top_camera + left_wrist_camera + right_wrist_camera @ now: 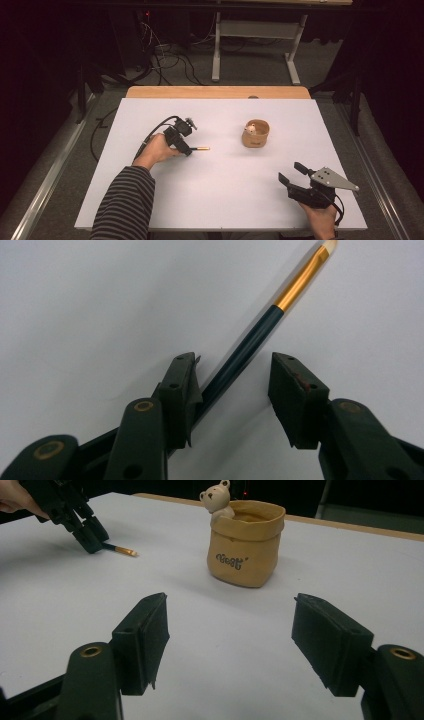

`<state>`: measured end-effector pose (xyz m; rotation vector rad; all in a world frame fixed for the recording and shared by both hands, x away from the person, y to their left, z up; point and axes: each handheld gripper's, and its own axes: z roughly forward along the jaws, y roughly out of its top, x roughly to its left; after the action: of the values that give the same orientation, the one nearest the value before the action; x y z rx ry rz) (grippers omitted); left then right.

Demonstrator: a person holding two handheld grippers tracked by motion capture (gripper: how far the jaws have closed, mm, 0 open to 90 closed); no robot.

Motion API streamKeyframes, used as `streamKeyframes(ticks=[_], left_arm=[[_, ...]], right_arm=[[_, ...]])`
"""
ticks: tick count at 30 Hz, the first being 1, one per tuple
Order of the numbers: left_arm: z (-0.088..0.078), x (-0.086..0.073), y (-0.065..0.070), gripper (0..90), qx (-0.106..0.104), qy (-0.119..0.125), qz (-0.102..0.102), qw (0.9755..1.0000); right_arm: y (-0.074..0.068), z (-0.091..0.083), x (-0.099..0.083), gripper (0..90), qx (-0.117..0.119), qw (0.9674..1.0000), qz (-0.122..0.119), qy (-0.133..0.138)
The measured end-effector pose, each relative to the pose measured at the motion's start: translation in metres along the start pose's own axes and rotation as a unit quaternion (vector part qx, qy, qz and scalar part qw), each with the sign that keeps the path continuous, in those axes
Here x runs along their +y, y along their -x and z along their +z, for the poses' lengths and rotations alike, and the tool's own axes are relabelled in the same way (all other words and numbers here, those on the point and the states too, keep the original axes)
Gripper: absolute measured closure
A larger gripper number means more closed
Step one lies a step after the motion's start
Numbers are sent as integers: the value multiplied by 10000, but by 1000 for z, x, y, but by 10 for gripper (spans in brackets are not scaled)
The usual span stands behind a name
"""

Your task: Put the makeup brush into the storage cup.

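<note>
Left gripper (pixel 232 390) is pointing down at the white table (pixel 90 305), jaws standing apart around a brush (pixel 250 342). The brush's dark handle is lying against the left jaw's pad, clear of the right one. Its gold ferrule and pale tip are running toward the upper right.

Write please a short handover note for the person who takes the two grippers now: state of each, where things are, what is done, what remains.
Left gripper: jaws around the dark-handled, gold-ferruled brush lying flat on the white table; one pad touches it, the other stands apart. Not gripped.
Right gripper: open, holding nothing, near the table's front right.
Tan bag-shaped pot with a bear figure: upright at centre right.
Done: brush reached.
Left: probably close, lift, carry it to the pot.
</note>
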<state>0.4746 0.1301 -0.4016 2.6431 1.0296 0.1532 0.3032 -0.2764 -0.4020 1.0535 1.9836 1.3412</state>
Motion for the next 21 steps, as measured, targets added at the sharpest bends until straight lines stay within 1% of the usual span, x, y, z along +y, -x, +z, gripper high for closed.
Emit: streamKeyframes(ticks=[5, 11, 13, 15, 21], left_arm=[[-1, 0, 0, 578, -23, -20, 11, 10000], [-1, 0, 1, 622, -26, -66, 78, 9999], [-1, 0, 1, 639, -51, -66, 43, 10000], [-1, 0, 0, 667, -63, -65, 54, 9999], [-2, -1, 1, 697, -62, -83, 108, 9999]], right_arm=[[0, 0, 0, 328, -18, 10000, -9, 0], [0, 0, 0, 328, -17, 10000, -2, 3], [0, 0, 0, 328, -11, 10000, 1, -2], [-1, 0, 0, 328, 12, 10000, -1, -8], [-3, 1, 1, 328, 35, 10000, -8, -20]])
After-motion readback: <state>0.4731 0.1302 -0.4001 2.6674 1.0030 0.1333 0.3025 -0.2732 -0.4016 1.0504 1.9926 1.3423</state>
